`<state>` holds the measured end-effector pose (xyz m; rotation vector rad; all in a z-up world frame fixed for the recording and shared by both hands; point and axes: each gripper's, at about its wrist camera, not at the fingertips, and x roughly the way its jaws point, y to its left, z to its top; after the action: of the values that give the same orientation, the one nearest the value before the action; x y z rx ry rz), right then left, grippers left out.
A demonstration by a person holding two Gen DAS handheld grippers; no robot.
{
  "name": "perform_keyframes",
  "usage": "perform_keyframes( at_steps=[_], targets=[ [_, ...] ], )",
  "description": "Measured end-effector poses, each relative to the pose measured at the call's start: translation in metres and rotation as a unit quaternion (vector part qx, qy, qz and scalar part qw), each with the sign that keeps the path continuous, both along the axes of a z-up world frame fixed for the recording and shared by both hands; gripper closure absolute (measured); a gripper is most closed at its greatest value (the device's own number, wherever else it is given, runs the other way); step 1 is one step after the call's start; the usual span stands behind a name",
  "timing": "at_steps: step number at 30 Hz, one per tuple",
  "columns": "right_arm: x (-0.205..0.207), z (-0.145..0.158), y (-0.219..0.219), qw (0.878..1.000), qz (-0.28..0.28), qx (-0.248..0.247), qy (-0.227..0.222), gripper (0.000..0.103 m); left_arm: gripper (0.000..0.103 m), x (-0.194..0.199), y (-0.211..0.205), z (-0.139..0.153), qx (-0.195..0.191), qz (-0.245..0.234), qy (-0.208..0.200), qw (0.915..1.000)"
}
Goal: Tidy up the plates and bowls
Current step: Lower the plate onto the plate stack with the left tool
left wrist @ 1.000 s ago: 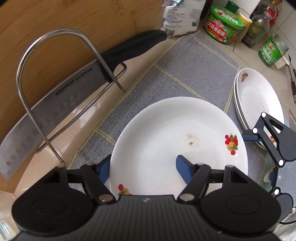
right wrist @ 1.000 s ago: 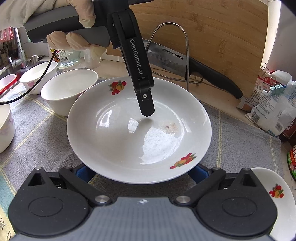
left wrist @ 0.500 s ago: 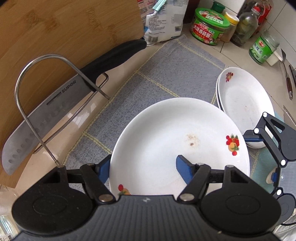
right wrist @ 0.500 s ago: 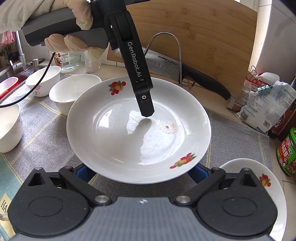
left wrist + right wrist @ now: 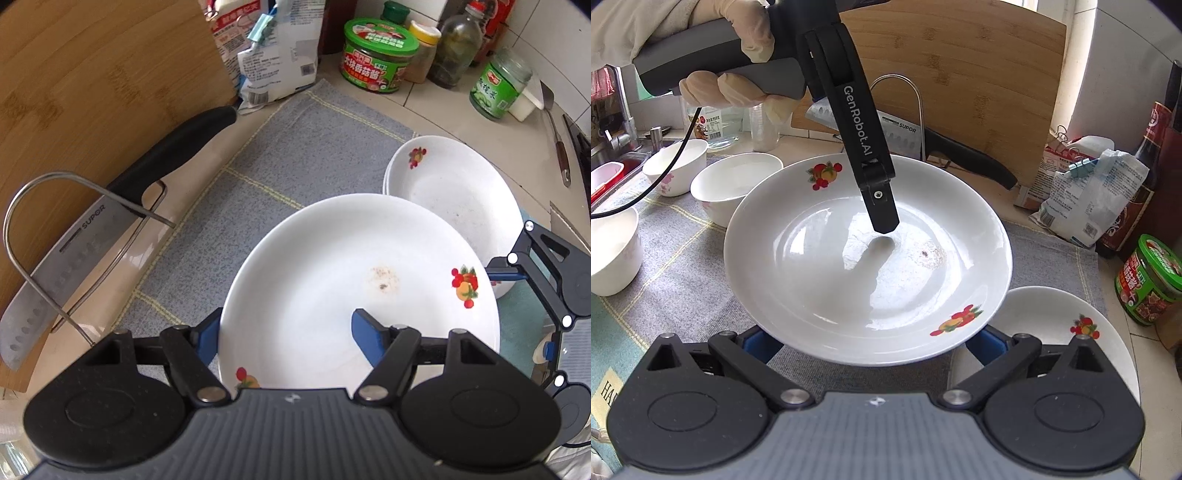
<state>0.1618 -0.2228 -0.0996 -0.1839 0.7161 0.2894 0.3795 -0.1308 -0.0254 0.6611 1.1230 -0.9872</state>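
Carrying the plate [image 5: 317, 280] closer to the stack [image 5: 454, 184], left gripper [image 5: 291, 332] pinching its rim.

Held above a grey cloth [image 5: 295, 155]: a white plate [image 5: 332, 288] with fruit motifs and a small brown smear at centre. Left gripper [image 5: 288, 334] clamped across the near rim, one blue-padded finger [image 5: 365, 334] inside the dish, the other [image 5: 207, 334] outside the edge. Right gripper [image 5: 546, 280] visible at the plate's far right edge, grip state unclear. Beyond the plate, a stack of similar plates [image 5: 454, 184] resting on the cloth. At left, a cleaver [image 5: 74, 254] lodged in a wire rack [image 5: 33, 206] against an upright bamboo board [image 5: 92, 74]. Along the back, clipped bags [image 5: 273, 59], a green-lidded tub [image 5: 376, 59] and jars [image 5: 498, 88].
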Motion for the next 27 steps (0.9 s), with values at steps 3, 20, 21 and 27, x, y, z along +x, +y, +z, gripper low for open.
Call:
perform_keyframes(
  at_steps=[3, 20, 21, 27],
  targets=[
    [-0.007, 0.002, -0.008, 1.000, -0.009, 0.000, -0.002, 0.000, 0.032, -0.006, -0.010, 0.001, -0.001, -0.009, -0.002, 1.0000],
    [-0.040, 0.006, -0.051, 0.998, -0.068, -0.002, -0.006, 0.000, 0.032, -0.037, -0.071, -0.001, -0.005, -0.068, -0.011, 0.9976],
    [-0.041, 0.006, -0.053, 0.997, -0.072, -0.002, -0.006, 0.000, 0.032, -0.038, -0.074, -0.001, -0.005, -0.070, -0.011, 0.9975],
    [-0.046, 0.006, -0.065, 0.995, -0.096, 0.000, -0.006, 0.000, 0.032, -0.046, -0.097, -0.004, -0.007, -0.092, -0.012, 0.9957]
  ],
)
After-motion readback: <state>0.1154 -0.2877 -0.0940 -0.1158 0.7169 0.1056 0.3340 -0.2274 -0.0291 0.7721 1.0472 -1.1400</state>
